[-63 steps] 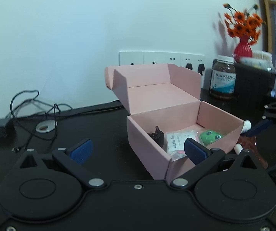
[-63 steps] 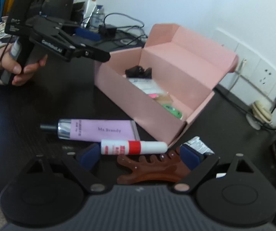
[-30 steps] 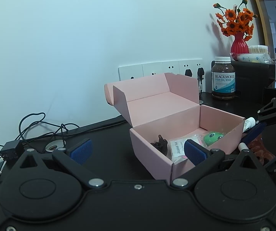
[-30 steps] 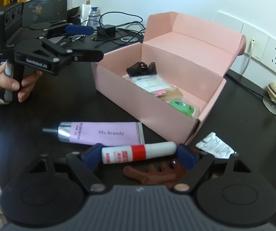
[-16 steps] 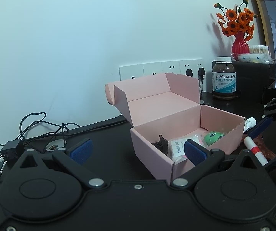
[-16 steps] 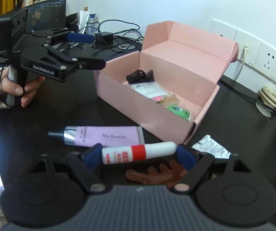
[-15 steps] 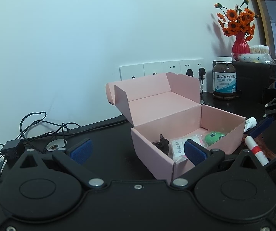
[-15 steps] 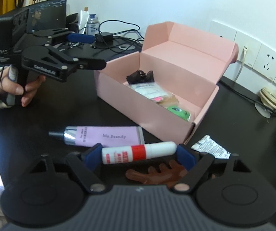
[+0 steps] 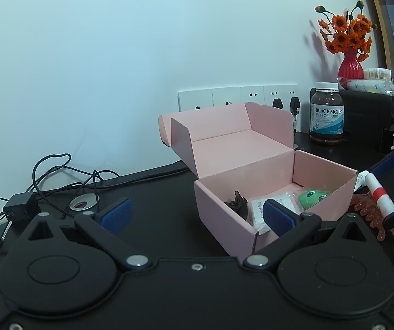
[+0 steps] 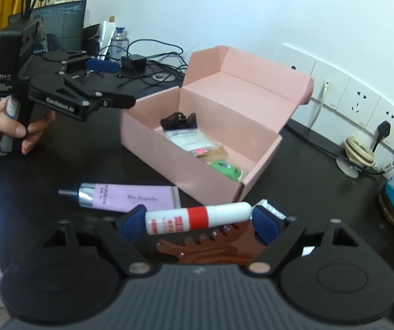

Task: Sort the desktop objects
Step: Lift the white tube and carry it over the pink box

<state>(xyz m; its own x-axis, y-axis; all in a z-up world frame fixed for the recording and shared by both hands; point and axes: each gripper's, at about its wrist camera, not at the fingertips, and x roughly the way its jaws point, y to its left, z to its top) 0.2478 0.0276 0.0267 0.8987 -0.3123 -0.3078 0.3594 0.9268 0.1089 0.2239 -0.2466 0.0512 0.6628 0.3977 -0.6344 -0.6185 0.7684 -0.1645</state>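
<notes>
Right wrist view: pink box (image 10: 153, 137) is lying open, containing a green toy (image 10: 224, 168), a sachet (image 10: 186, 139) and a black clip (image 10: 179, 119); right gripper (image 10: 198, 220) is clamping a white tube (image 10: 197, 218); left gripper (image 9: 195, 214) is standing wide, empty.

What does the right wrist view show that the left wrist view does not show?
Only the right wrist view: the lilac tube, the monitor, the hand holding the left hand-held gripper.
Only the left wrist view: the red vase of orange flowers.
Both: the open pink box, the green toy, and the white-and-red tube clamped end to end in the right hand-held gripper.
</notes>
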